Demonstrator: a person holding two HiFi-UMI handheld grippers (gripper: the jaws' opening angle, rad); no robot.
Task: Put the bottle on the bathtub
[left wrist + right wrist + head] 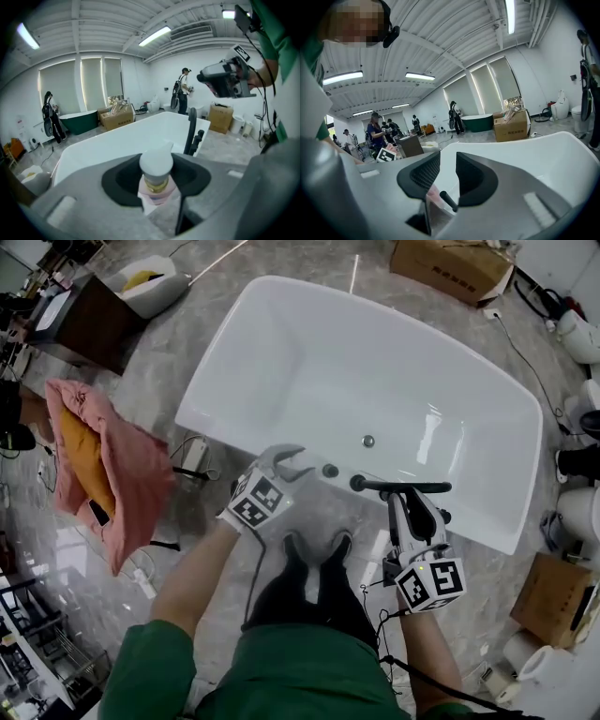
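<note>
Two jaws of the left gripper [289, 465] pinch a white-capped, gold-collared pink bottle [157, 180] over the near rim of the glossy white oval bathtub [375, 381], while the right gripper [403, 504] stands slightly parted and empty beside the black faucet [427, 487].

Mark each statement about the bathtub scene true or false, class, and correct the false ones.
1. The left claw grips a bottle with a white cap. True.
2. The bottle stands on the rim of the bathtub. False: it is held in the left claw, not set down.
3. The right claw holds a second bottle. False: its jaws stand slightly apart with nothing between them.
4. A black faucet stands on the bathtub's near rim. True.
</note>
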